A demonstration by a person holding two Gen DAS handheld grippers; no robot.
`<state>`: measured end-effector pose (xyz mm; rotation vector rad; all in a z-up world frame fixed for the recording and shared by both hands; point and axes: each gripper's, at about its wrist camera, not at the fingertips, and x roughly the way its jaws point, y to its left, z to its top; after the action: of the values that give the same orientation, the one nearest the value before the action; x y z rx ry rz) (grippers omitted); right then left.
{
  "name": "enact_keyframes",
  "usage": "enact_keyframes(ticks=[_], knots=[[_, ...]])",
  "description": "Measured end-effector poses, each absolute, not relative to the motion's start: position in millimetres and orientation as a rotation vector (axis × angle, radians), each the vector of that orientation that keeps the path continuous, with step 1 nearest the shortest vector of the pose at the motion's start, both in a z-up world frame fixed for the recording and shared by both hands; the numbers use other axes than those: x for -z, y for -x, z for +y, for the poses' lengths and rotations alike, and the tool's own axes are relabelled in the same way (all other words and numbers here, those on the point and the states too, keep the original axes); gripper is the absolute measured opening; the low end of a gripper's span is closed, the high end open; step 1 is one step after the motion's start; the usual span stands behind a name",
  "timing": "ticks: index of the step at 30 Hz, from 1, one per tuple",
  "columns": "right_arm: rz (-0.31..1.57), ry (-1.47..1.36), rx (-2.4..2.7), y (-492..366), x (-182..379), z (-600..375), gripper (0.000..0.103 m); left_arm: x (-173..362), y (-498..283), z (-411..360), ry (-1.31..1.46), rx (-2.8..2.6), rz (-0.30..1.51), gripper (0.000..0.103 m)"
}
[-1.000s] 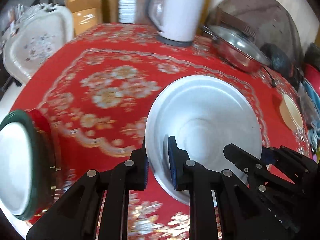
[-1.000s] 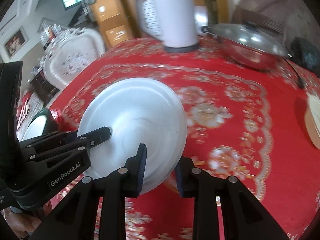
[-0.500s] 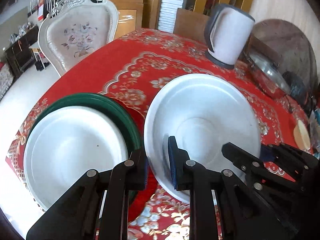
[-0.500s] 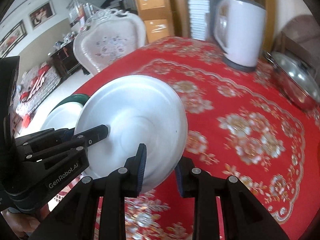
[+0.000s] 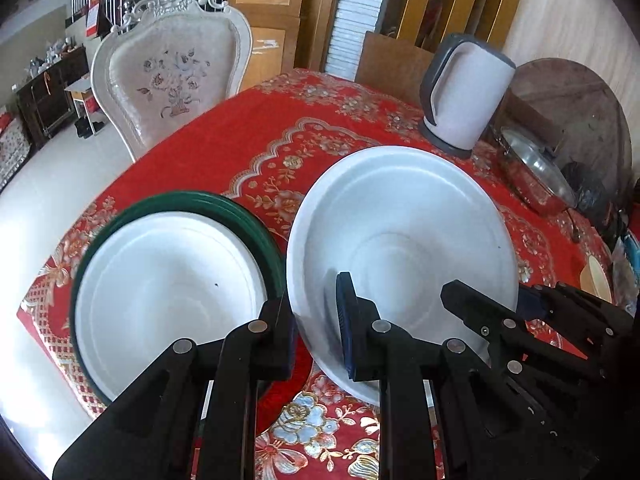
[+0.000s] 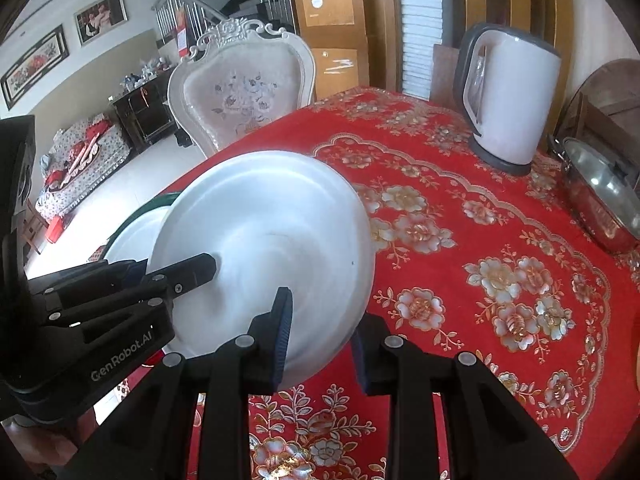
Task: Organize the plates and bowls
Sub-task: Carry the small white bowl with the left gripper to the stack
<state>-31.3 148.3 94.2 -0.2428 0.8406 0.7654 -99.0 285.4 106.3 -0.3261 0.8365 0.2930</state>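
Note:
A wide white bowl hangs tilted above the red tablecloth, gripped from both sides. My left gripper is shut on its near left rim, one pad inside and one outside. My right gripper is shut on the opposite rim; it also shows at the bowl's right in the left wrist view. Just left of the bowl, near the table corner, a white plate rests on a stack of green plates. From the right wrist the bowl hides most of that stack.
A white electric kettle stands at the back of the table, with a lidded steel pot to its right. A small pale dish lies at the right edge. A carved chair stands beyond the table's far left edge.
Both grippers carried the white bowl leftward across the table. The green-rimmed stack, first at the picture's edge, now sits right beside the bowl. The kettle and pot have receded.

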Motion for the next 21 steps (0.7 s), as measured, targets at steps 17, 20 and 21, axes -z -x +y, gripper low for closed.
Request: enact_keyframes(ticks=[17,20,21], knots=[[0.841,0.307,-0.885,52.5,-89.7,212.1,0.028,-100.2,144.2,344.1,0.343,-0.461,0.816,0.017],[0.849,0.331,-0.901,57.0,-85.4,227.1,0.028,-95.2,149.8,354.8,0.364,-0.476,0.823,0.017],[0.850,0.338,-0.905,58.1,-84.4,231.0,0.028,-94.1,151.2,357.9,0.369,-0.481,0.823,0.018]])
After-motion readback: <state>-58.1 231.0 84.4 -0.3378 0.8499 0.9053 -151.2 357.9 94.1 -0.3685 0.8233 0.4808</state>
